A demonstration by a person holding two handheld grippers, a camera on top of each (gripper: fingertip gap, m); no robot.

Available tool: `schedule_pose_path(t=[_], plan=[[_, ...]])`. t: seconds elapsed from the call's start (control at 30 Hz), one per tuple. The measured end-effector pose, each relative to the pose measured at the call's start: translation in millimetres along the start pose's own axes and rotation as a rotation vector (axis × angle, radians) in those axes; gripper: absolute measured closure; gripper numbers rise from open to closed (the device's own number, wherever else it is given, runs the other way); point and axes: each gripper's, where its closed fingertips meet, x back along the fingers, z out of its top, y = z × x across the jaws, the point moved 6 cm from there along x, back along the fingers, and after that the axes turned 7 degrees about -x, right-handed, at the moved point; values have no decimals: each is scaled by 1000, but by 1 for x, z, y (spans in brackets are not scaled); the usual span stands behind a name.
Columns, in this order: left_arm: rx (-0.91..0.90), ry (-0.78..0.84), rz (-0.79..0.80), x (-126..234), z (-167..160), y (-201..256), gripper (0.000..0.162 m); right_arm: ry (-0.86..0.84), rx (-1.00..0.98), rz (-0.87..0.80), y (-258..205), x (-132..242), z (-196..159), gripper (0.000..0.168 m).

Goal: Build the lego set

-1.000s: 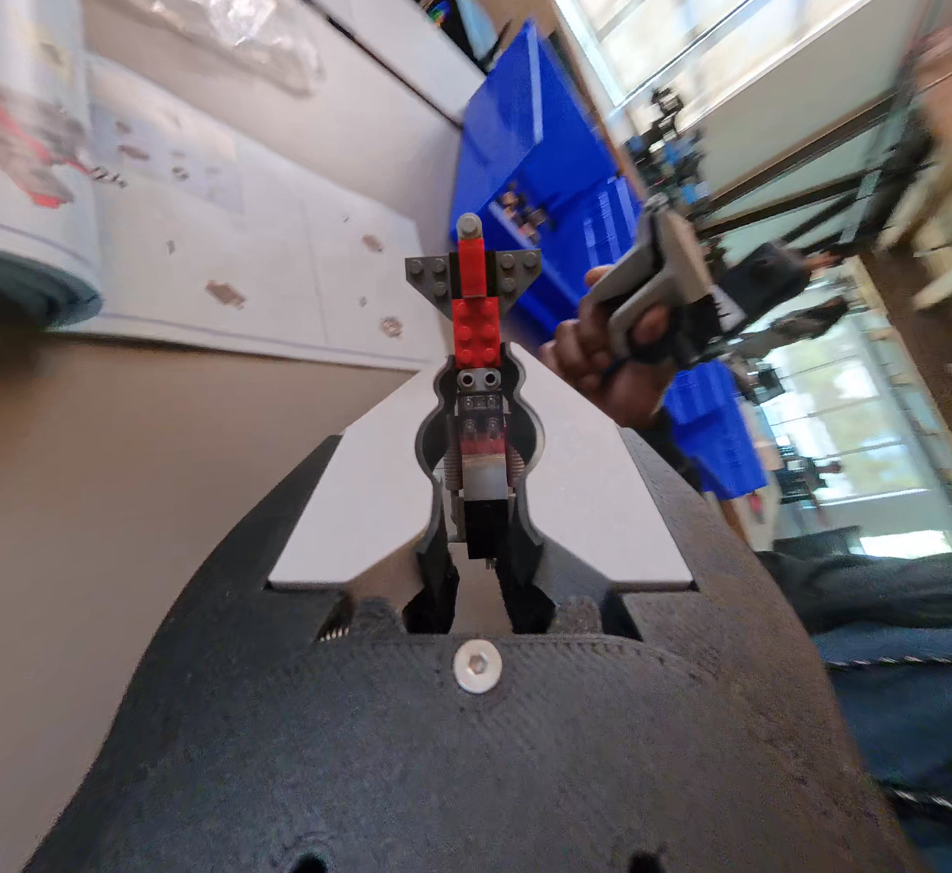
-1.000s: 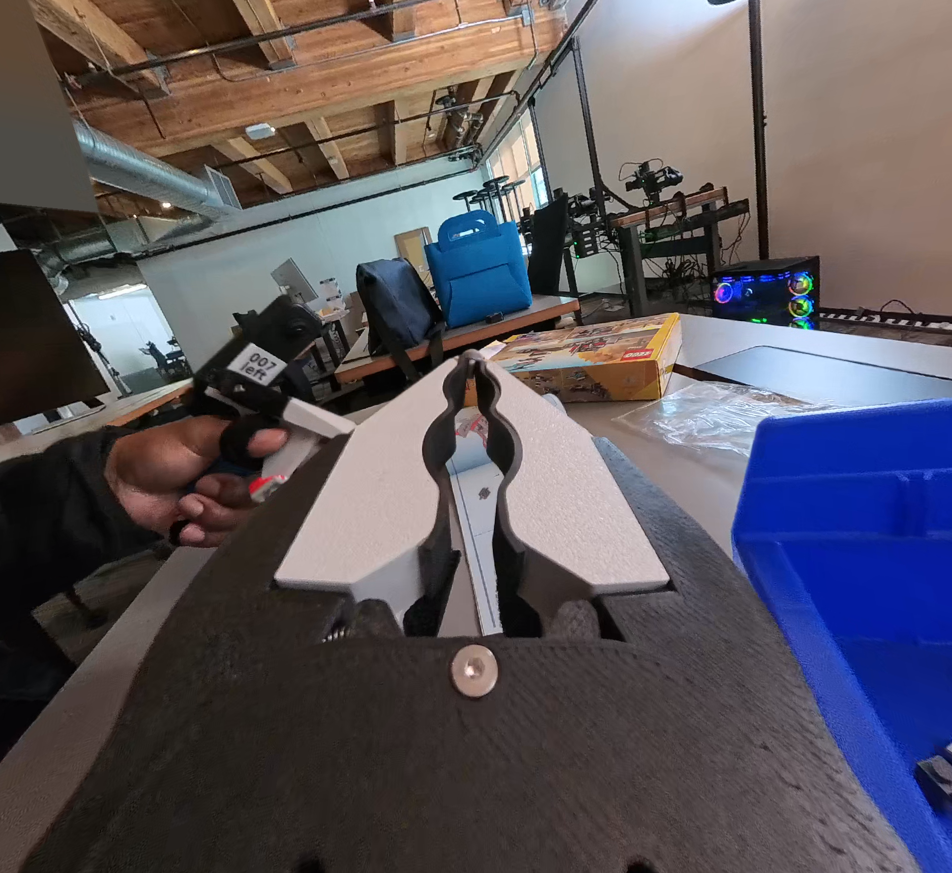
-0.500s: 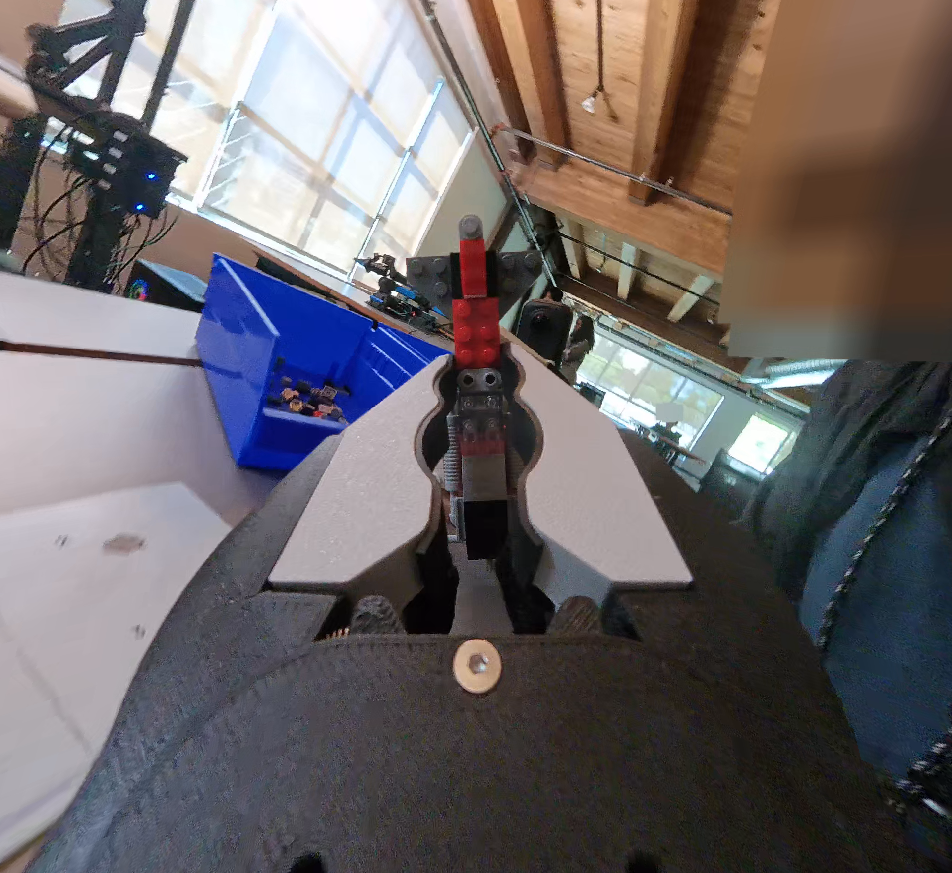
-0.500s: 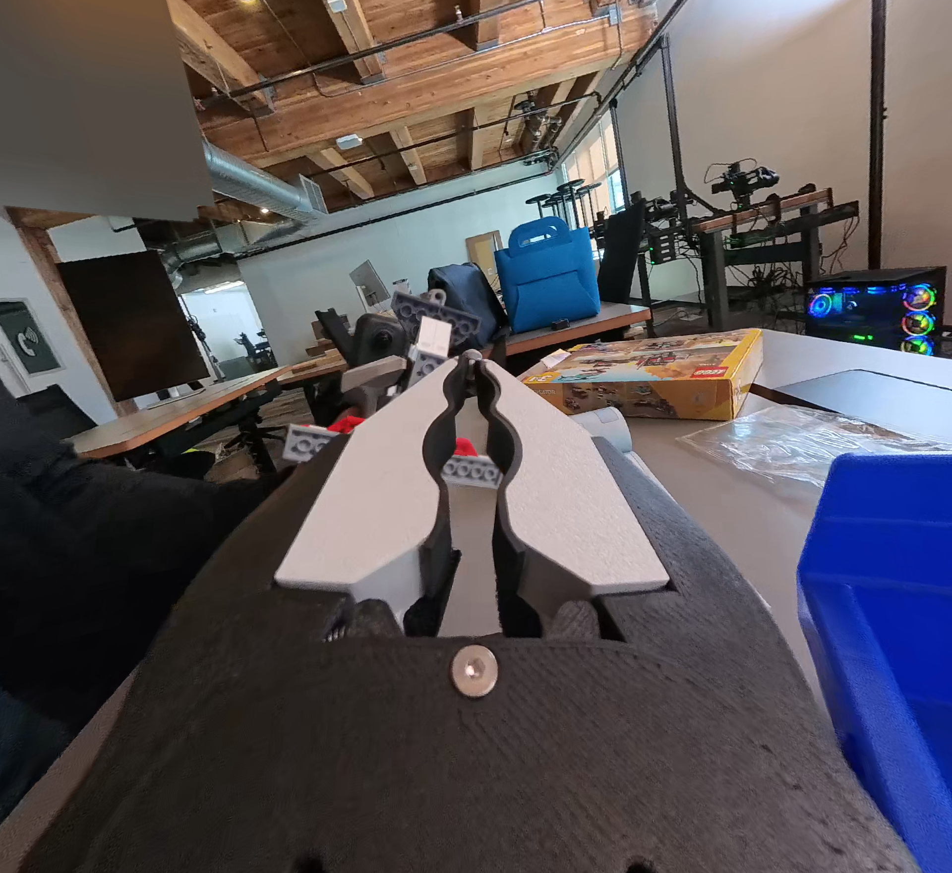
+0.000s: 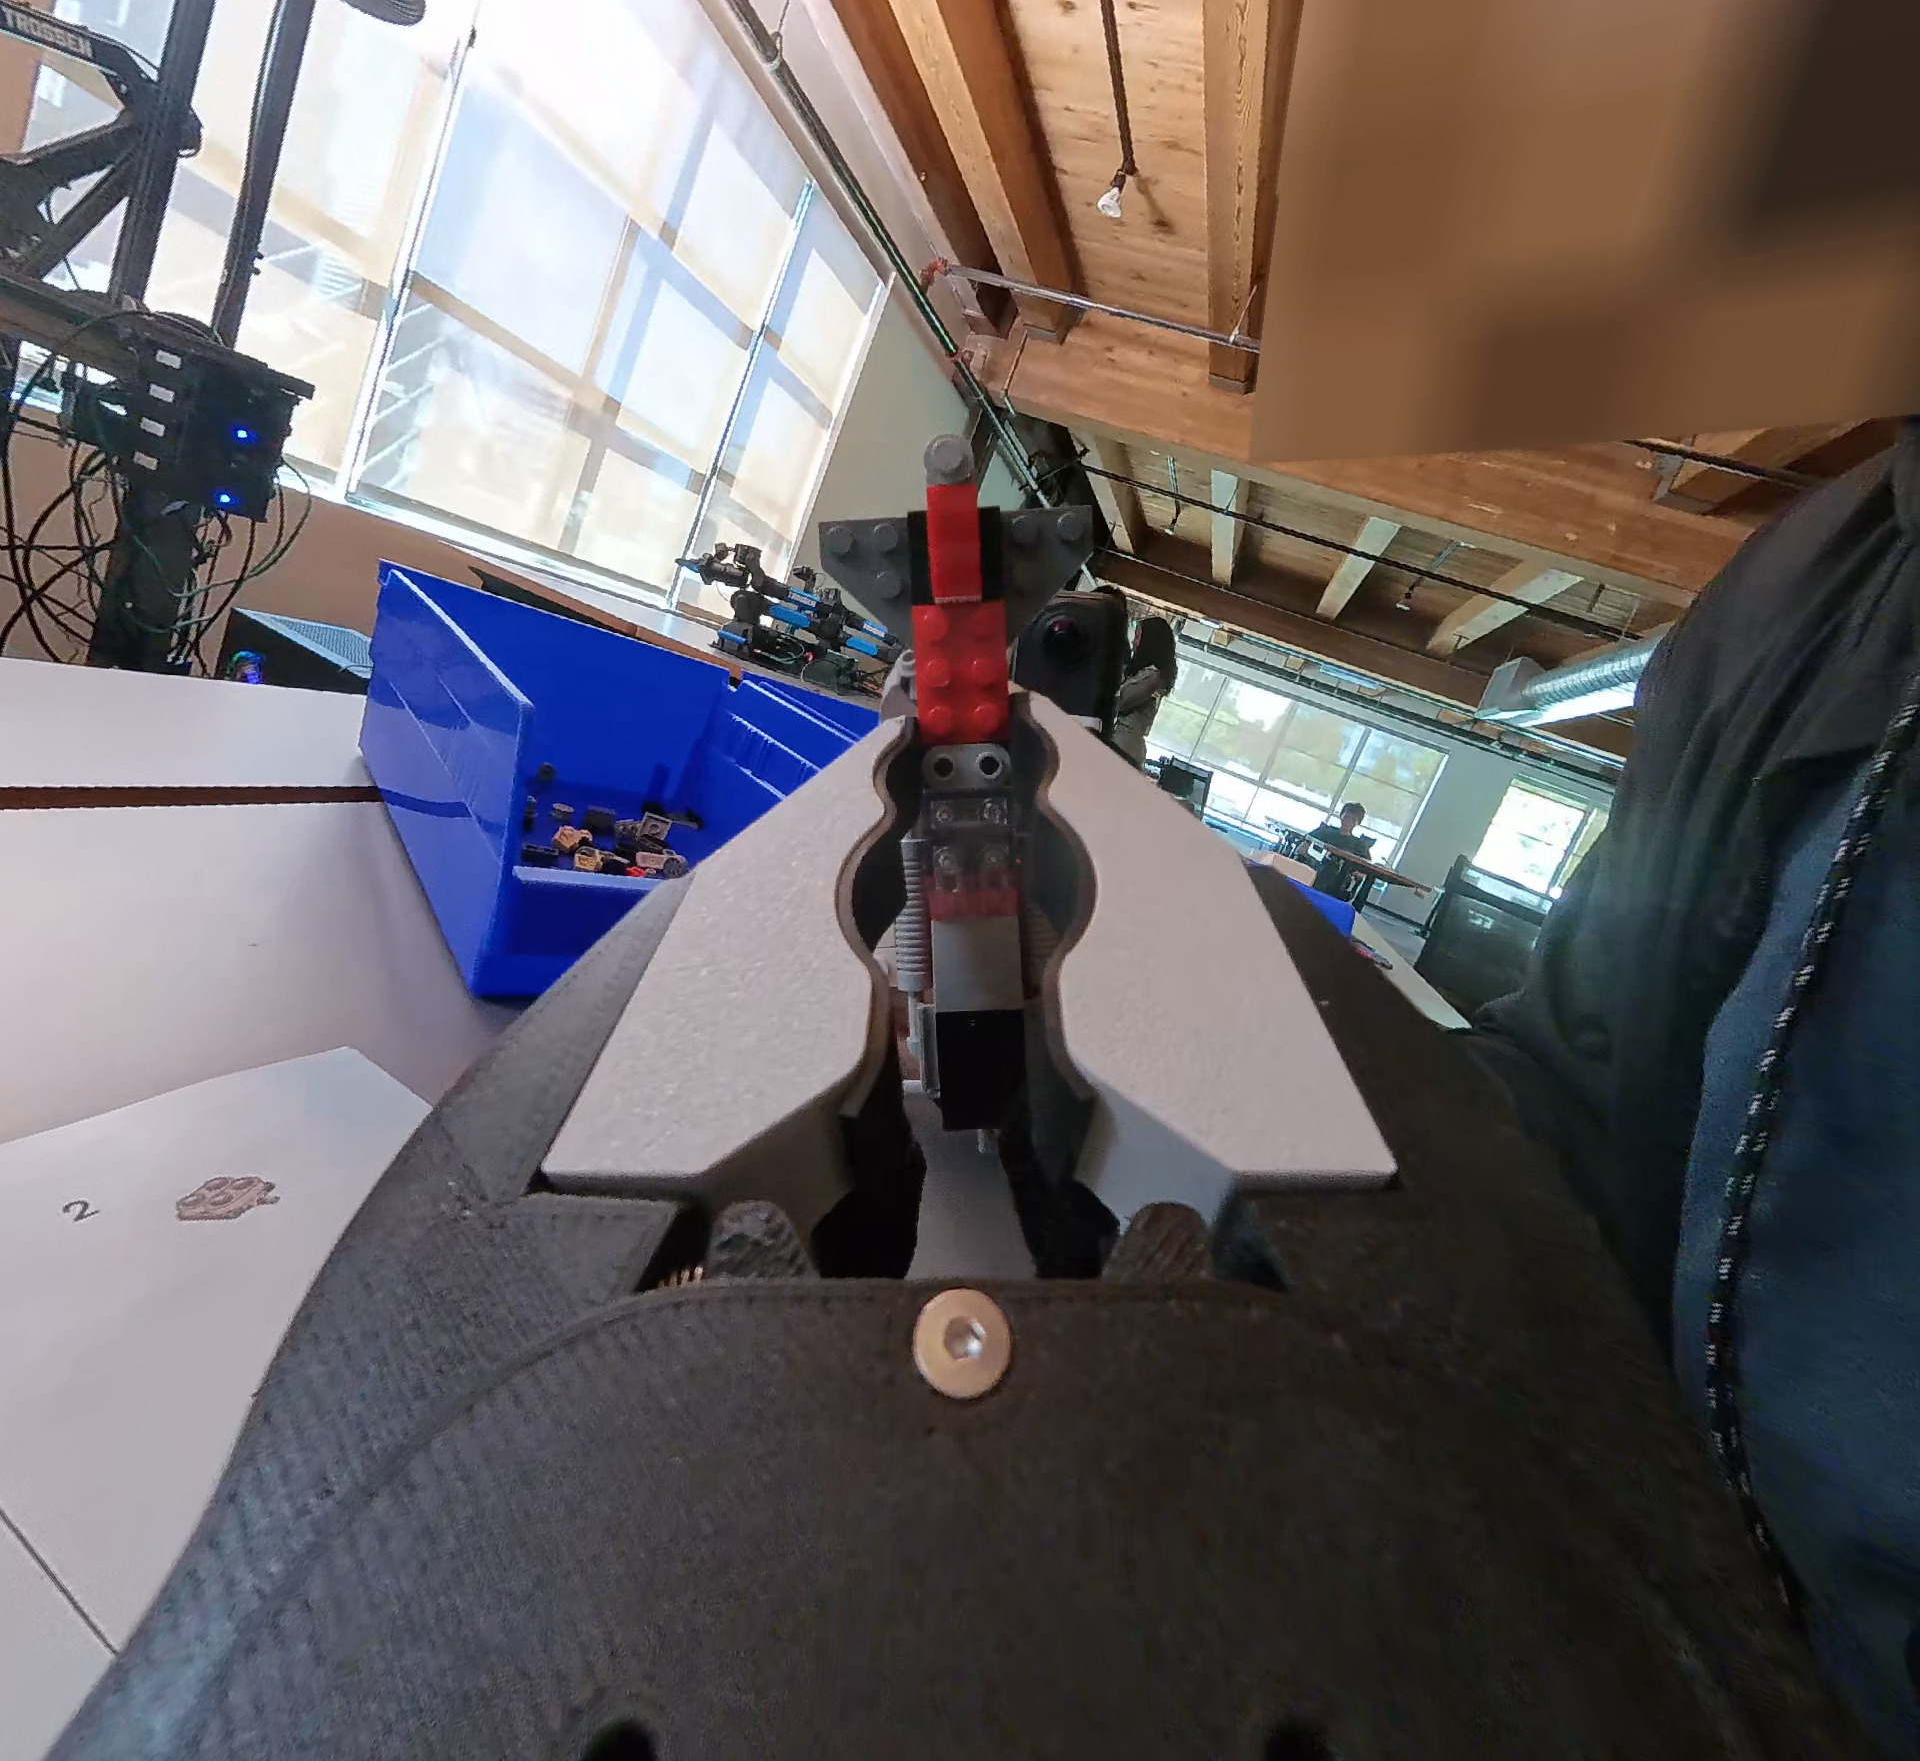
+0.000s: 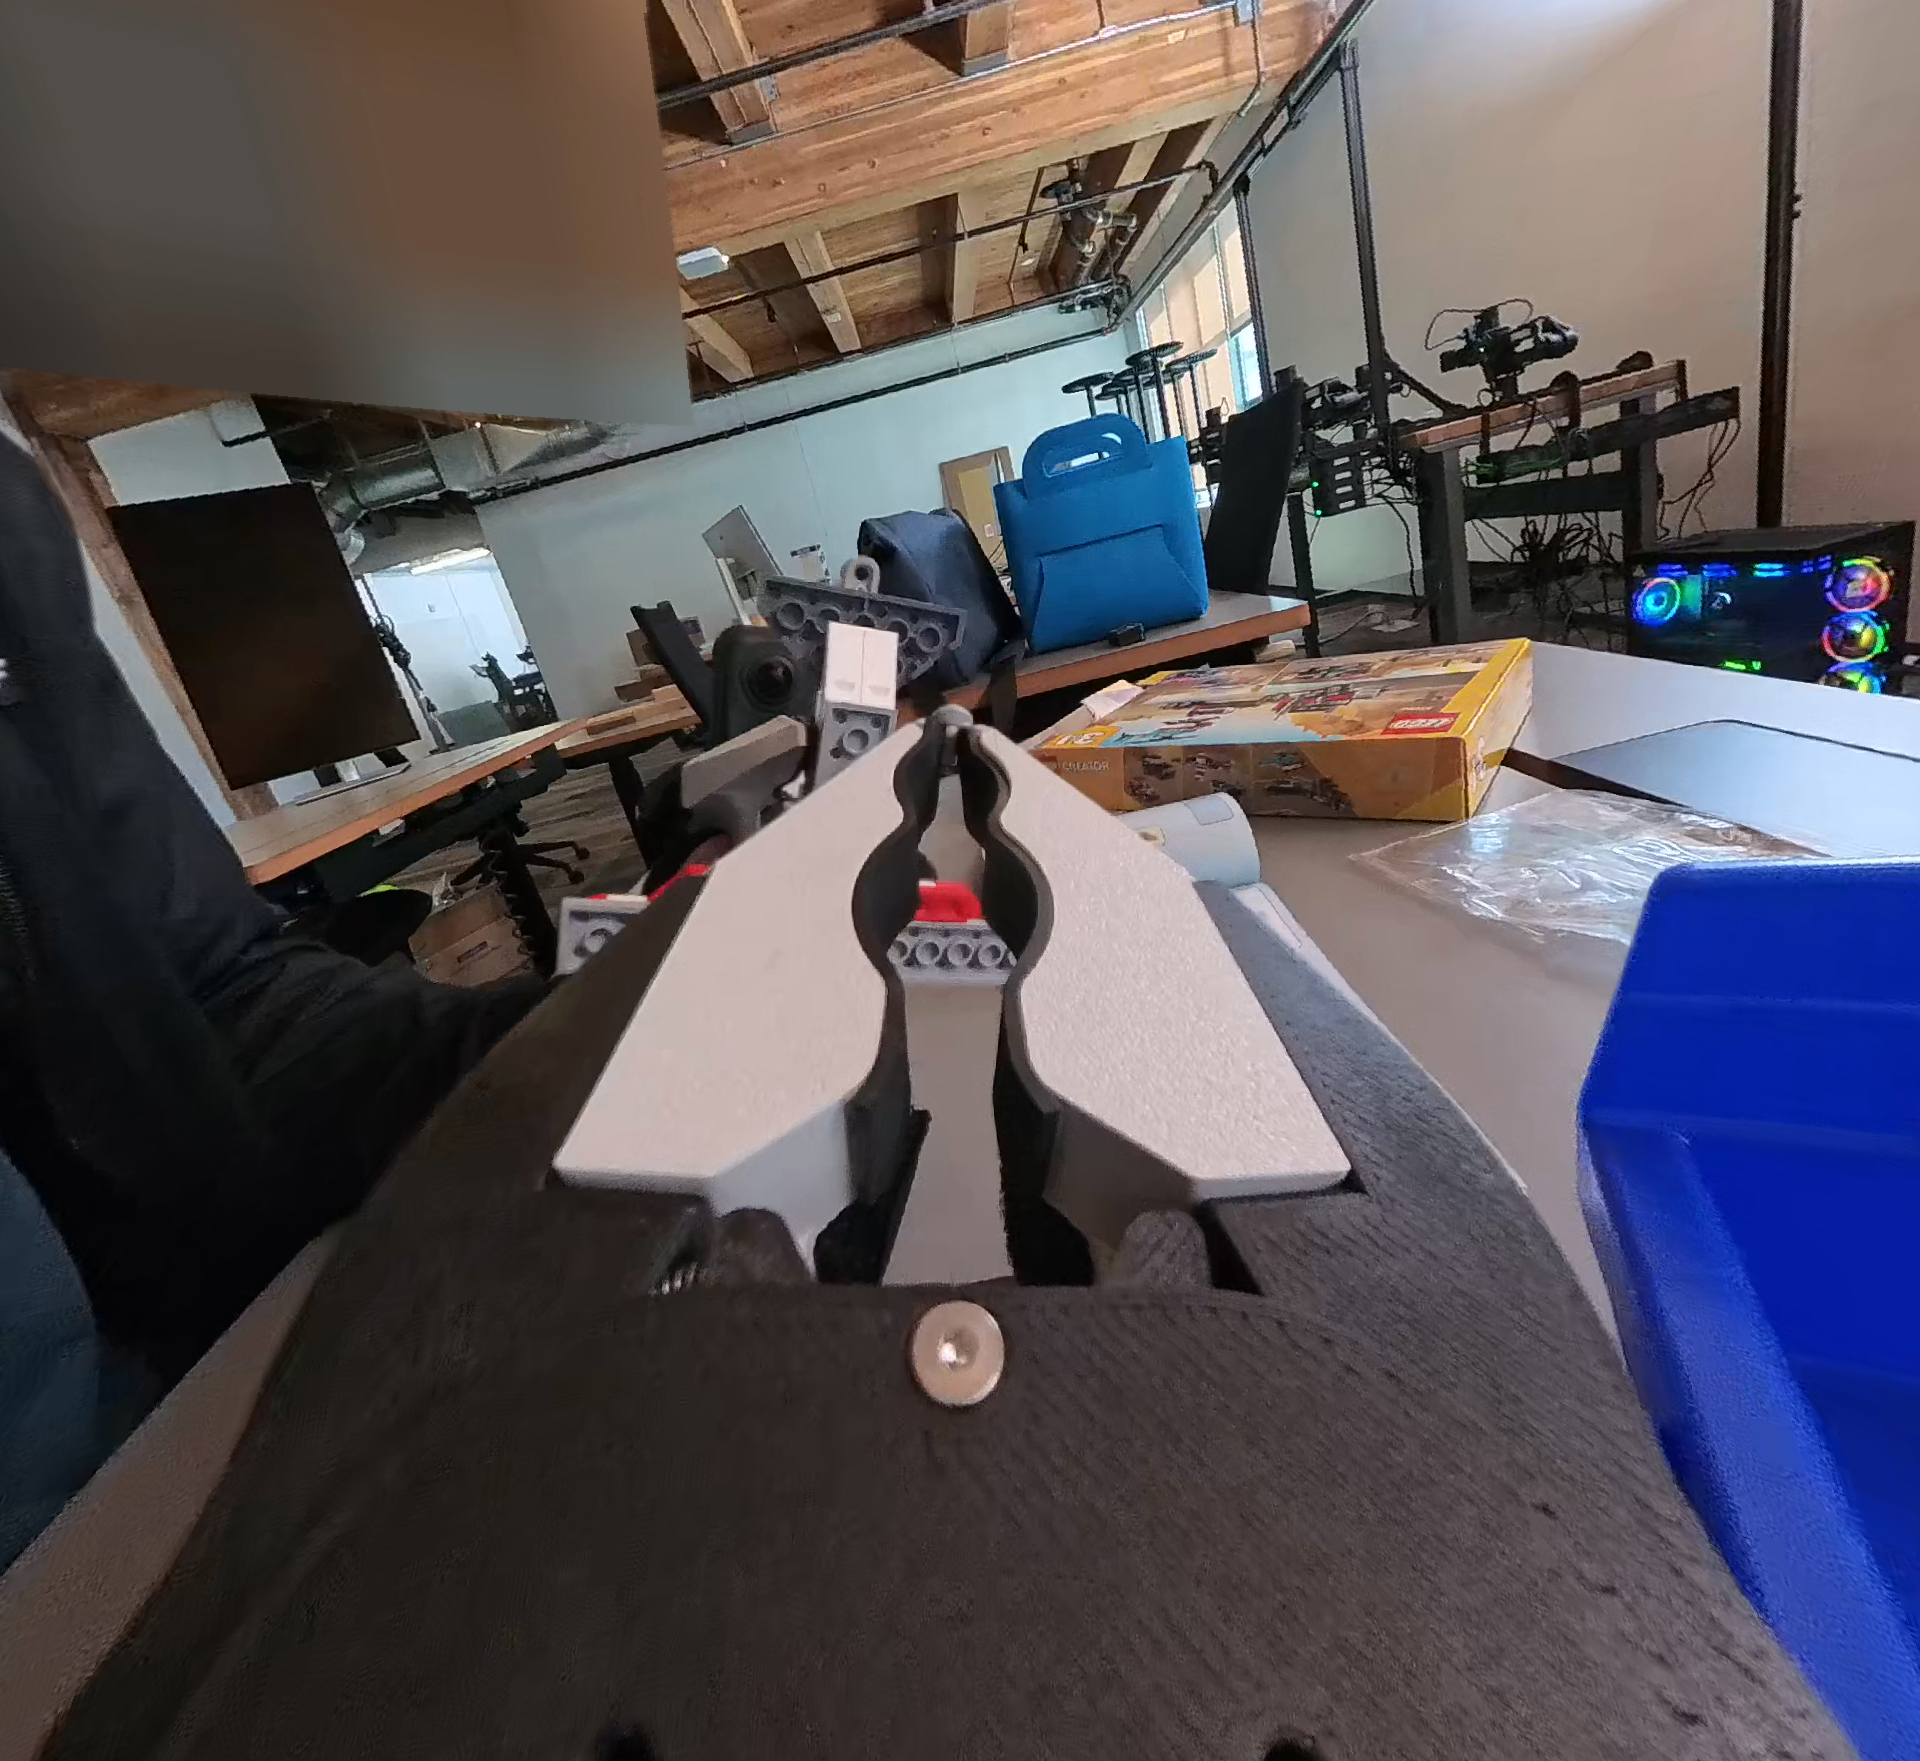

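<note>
My left gripper (image 5: 961, 724) is shut on a slim lego model (image 5: 961, 672) of red, grey and black bricks. The model sticks out past the fingertips, with grey wing plates and a grey knob at its far end. My right gripper (image 6: 951, 740) has its jaws together; a small grey nub shows at the tips and I cannot tell what it is. In the right wrist view the lego model (image 6: 857, 631) is held up just behind and left of my right fingertips, and a red and grey part of it shows through the jaw gap.
A blue bin (image 5: 447, 776) with several small loose pieces stands on the white table; it also shows in the right wrist view (image 6: 1766, 1140). An instruction sheet (image 5: 156, 1244) lies nearby. The yellow lego box (image 6: 1288, 735) and a plastic bag (image 6: 1558, 870) lie farther back. A person's dark jacket (image 5: 1714, 984) is close. My two grippers' fingertips are within a few centimetres of each other.
My left gripper has tilted up from the table towards the windows and ceiling, still holding the model. The model has come up right in front of my right gripper. Both jaws stayed together.
</note>
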Motion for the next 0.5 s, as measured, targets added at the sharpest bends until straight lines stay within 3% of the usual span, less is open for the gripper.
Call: schedule_pose_path(t=[0.5], plan=[[9, 2, 0, 0, 1, -1, 147, -8, -6, 4, 0, -2, -3, 166]])
